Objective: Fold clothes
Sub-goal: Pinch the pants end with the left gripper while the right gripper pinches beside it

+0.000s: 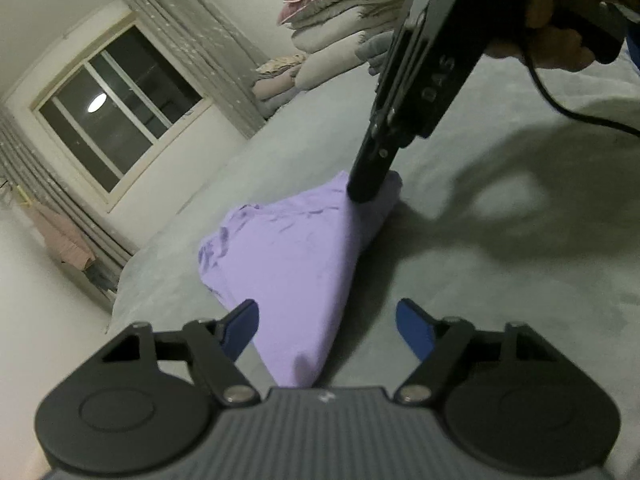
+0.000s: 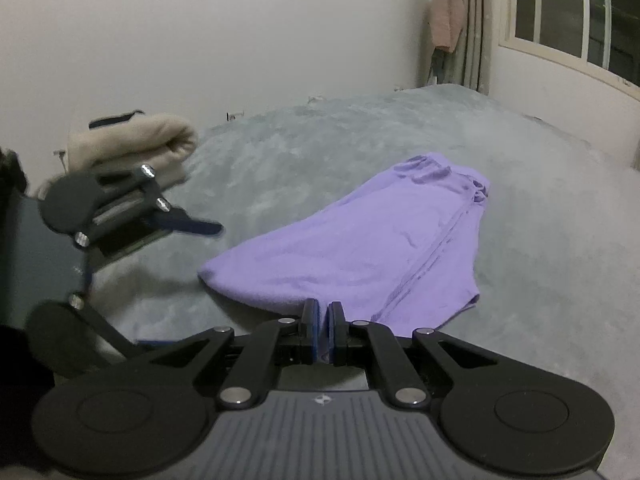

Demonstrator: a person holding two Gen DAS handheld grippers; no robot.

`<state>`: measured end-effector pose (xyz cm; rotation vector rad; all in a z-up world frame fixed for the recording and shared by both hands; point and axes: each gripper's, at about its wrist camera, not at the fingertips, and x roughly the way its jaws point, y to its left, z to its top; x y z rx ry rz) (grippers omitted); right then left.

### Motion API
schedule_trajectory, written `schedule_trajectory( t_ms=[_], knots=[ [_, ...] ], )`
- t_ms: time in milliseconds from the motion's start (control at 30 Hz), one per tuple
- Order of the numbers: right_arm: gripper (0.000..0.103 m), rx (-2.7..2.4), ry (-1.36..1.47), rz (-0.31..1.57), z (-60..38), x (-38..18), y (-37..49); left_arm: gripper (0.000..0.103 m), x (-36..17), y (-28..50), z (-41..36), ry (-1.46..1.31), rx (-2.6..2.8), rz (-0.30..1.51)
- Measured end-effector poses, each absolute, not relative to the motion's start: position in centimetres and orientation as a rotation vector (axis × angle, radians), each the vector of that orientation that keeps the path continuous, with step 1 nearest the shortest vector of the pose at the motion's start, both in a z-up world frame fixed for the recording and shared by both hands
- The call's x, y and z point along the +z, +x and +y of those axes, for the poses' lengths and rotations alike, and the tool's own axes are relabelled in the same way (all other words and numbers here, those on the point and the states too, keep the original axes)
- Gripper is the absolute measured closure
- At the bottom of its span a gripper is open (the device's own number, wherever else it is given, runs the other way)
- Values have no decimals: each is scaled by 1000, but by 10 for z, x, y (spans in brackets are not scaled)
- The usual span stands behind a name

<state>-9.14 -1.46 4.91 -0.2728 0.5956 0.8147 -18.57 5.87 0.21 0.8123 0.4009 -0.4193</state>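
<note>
A lilac garment (image 1: 292, 264) lies folded on the grey bed cover (image 1: 500, 280); it also shows in the right wrist view (image 2: 360, 248). My left gripper (image 1: 326, 328) is open, its blue pads either side of the garment's near corner, not touching it. It shows at the left of the right wrist view (image 2: 176, 260). My right gripper (image 2: 323, 312) is shut on the garment's near edge. In the left wrist view it (image 1: 366, 190) comes down from above onto the garment's far corner.
A stack of folded quilts and pillows (image 1: 340, 28) stands at the far end of the bed. A beige folded blanket (image 2: 132, 144) lies by the wall. A window (image 1: 120, 104) with curtains is beyond the bed. A black cable (image 1: 568, 108) trails from the right gripper.
</note>
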Motion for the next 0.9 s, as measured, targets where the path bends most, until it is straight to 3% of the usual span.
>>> schedule_trajectory(
  t_ms=[33,100,200,400,467,533,600,900],
  knots=[
    [99,821,-258,595,-16,51,-91,45,2,-181,58,809,-425,416],
    [99,823,-227,599,-18,53,-88,83,-1,-171,58,814,-426,454],
    [99,811,-225,594,-19,55,-87,95,-13,-164,59,876,-413,477],
    [98,810,-310,541,-19,55,-96,99,-5,-161,69,787,-436,499],
    [87,816,-394,484,-18,52,-108,99,1,-157,75,719,-435,509],
    [56,812,-486,419,-17,48,-122,99,9,-151,77,656,-432,515],
    [46,825,-567,371,-11,41,-134,99,17,-146,80,590,-432,522],
    [48,758,-836,261,19,2,-145,99,33,-129,96,407,-413,565]
  ],
)
